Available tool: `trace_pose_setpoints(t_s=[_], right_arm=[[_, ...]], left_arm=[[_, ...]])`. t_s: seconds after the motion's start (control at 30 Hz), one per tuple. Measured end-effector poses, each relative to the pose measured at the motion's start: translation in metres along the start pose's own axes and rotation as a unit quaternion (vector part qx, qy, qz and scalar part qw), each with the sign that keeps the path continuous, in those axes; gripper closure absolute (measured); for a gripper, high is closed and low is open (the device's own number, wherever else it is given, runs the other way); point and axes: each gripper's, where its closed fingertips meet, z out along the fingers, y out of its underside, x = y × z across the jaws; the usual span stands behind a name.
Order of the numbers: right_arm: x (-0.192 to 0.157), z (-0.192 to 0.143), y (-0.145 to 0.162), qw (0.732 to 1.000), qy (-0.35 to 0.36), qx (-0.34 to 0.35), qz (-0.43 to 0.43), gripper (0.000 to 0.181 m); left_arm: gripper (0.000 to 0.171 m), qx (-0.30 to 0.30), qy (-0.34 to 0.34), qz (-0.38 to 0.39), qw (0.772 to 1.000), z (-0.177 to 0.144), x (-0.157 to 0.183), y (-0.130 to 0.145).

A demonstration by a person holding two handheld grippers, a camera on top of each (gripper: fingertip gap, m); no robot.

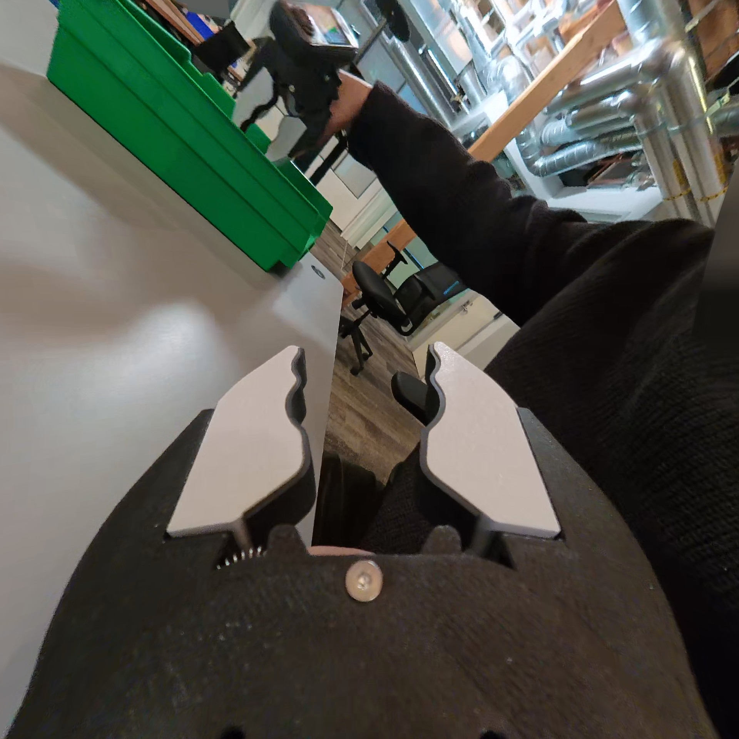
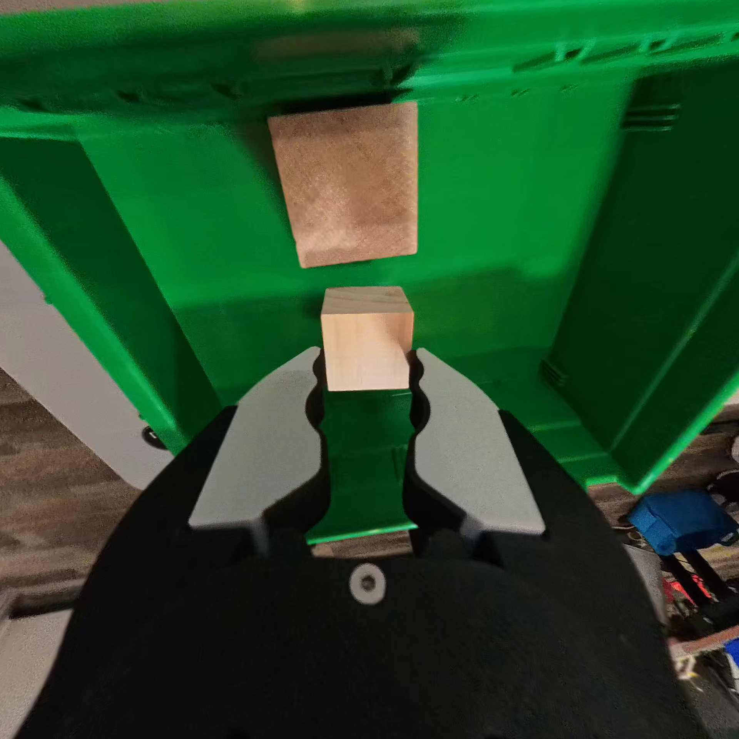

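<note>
Left wrist view: your left gripper (image 1: 364, 360) stands wide apart and empty at lower centre, tilted, straddling the edge of the white table (image 1: 100, 320). Through the gap show wood-look floor and a dark knit garment. Your black sleeve (image 1: 460, 192) runs from right of frame to upper centre. A green bin (image 1: 180, 140) sits on the table at upper left; the right gripper (image 1: 308, 88) hangs over it. An office chair (image 1: 380, 300) stands at centre, beyond the table edge.

Right wrist view: your right gripper (image 2: 366, 354) is narrowed onto a pale wooden cube (image 2: 366, 340), fingertips touching its two sides, above the bin (image 2: 500, 240) floor. Further in, at upper centre, a larger brown block (image 2: 348, 184) rests near the far wall, apart from the cube. A blue object (image 2: 680, 520) lies on the floor at lower right.
</note>
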Motion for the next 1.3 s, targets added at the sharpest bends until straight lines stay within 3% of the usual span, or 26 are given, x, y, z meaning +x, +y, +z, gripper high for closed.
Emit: trace_pose_setpoints(t_s=[0.5, 0.73, 1.0, 1.1, 1.17, 1.23, 1.3], right_arm=[[0.003, 0.032, -0.007, 0.999, -0.011, 0.024, -0.046, 0.140], [0.001, 0.031, -0.004, 0.999, -0.008, 0.024, -0.048, 0.140], [-0.002, 0.020, -0.003, 0.999, -0.002, 0.024, -0.026, 0.125], [0.003, -0.004, -0.009, 0.999, 0.031, 0.044, -0.005, 0.121], [0.011, -0.043, -0.038, 0.990, 0.094, 0.106, 0.026, 0.113], [0.007, -0.104, -0.091, 0.960, 0.159, 0.226, 0.046, 0.110], [-0.011, -0.171, -0.149, 0.904, 0.219, 0.363, 0.052, 0.105]], left_arm=[[0.115, 0.003, 0.051, -0.065, 0.997, 0.017, 0.004, 0.009], [0.115, -0.009, 0.046, -0.069, 0.997, 0.022, -0.002, 0.016], [0.117, -0.002, 0.046, -0.067, 0.997, 0.022, 0.000, 0.012], [0.117, 0.005, 0.051, -0.065, 0.997, 0.021, 0.005, 0.007], [0.118, 0.007, 0.051, -0.057, 0.997, 0.020, 0.008, 0.005], [0.118, 0.009, 0.049, -0.047, 0.998, 0.019, 0.010, 0.002], [0.117, 0.011, 0.046, -0.042, 0.998, 0.019, 0.012, 0.000]])
